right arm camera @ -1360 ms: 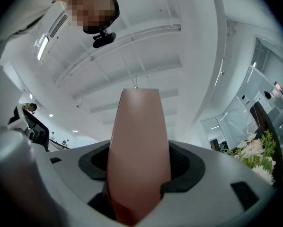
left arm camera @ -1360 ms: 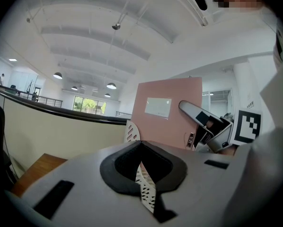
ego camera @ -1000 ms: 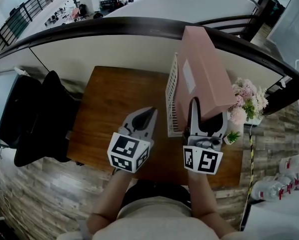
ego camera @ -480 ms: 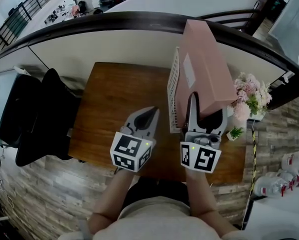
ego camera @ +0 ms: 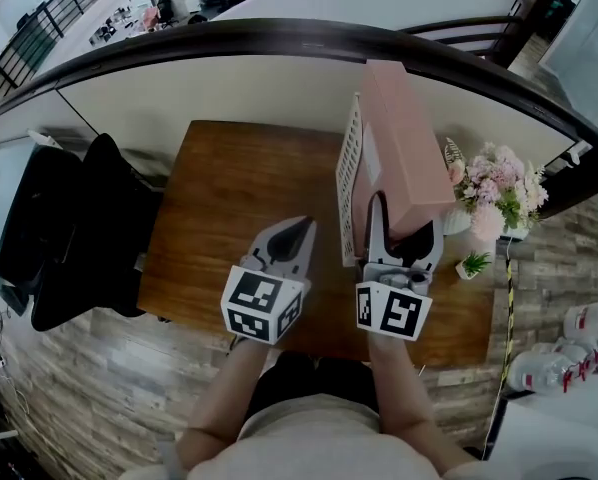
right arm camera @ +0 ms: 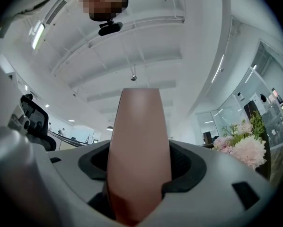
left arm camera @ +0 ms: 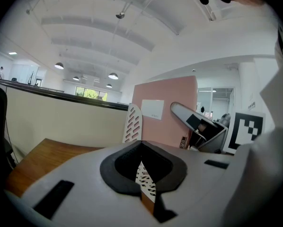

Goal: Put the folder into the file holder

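Our right gripper (ego camera: 403, 230) clamps the pink folder (ego camera: 404, 138) upright at the white file holder (ego camera: 350, 178) on the counter (ego camera: 239, 198); our left gripper (ego camera: 297, 228) is closed and empty.

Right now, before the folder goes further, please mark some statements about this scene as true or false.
1. The right gripper is closed on the pink folder. True.
2. The left gripper holds the white file holder. False: its jaws are together on nothing, and it is apart from the holder.
3. In the head view the flowers stand left of the file holder. False: they stand to its right, beyond the folder.
4. The file holder stands on the wooden table. True.
5. The folder lies flat on the table. False: it is held up on edge beside the holder's white wall.
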A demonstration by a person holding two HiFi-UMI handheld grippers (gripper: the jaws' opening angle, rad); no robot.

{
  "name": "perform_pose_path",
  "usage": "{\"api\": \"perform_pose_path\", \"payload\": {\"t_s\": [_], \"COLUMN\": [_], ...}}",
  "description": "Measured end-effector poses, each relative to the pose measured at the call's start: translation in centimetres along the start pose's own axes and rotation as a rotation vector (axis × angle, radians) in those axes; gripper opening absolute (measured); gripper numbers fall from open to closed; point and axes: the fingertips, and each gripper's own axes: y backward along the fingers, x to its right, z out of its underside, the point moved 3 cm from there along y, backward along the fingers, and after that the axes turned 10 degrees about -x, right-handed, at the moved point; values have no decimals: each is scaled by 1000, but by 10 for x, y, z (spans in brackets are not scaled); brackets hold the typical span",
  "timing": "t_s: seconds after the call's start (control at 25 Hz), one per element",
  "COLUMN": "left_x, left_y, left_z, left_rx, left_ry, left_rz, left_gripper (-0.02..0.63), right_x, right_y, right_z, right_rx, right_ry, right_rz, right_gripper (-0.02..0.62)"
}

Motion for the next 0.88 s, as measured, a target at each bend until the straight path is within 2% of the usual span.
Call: {"api": "perform_pose_path", "payload": {"t_s": [0.68,0.88], "left_x": [4,8], "left_y": [1,-3], "left_z": [8,10], "left_rx": [-18,-14], "left_ry": [1,15], "left_rz": [-8,8], "left_gripper": [2,2], "right_x": [4,0], "right_y": [9,10], "right_z": [61,68], "right_rx": [-223,-250], "right_ry": [-47,-18], "right_rz": [-4,-32], "right_gripper": [302,304]}}
